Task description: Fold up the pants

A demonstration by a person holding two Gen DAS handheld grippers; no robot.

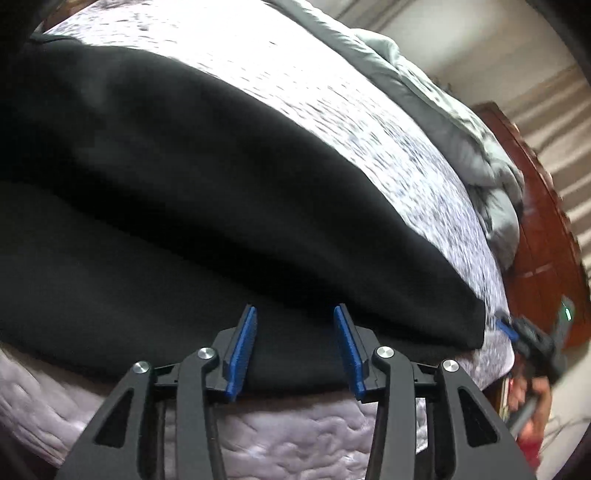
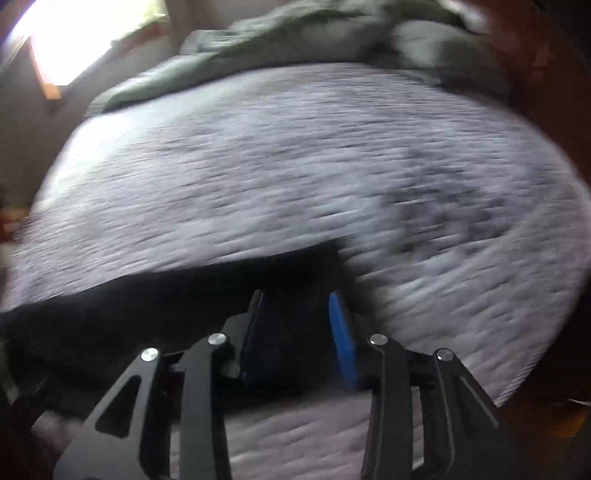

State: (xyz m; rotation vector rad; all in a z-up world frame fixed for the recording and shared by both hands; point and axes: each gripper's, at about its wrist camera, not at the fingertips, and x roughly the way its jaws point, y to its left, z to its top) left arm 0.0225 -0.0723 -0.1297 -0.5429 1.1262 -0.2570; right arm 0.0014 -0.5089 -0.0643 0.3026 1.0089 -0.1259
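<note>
The black pants [image 1: 184, 206] lie spread across the bed, one layer folded over another, with their end at the right near the bed's edge. My left gripper [image 1: 294, 310] hovers over their near edge, blue pads apart and not pressing the cloth. My right gripper [image 1: 508, 326] shows small at the far right, just off the pants' end corner. In the blurred right wrist view the pants [image 2: 147, 306] fill the lower left. There my right gripper [image 2: 295, 299] stands over their end with its pads apart and dark cloth showing between them.
The bed wears a grey-white speckled cover [image 1: 314, 92], and its quilted mattress side [image 1: 277, 435] drops off below the grippers. A rumpled grey-green duvet [image 2: 332, 29] is heaped at the far side. Red-brown wooden furniture [image 1: 535, 240] stands right. A hand [image 1: 535, 391] holds the right gripper. A bright window [image 2: 74, 33] glares.
</note>
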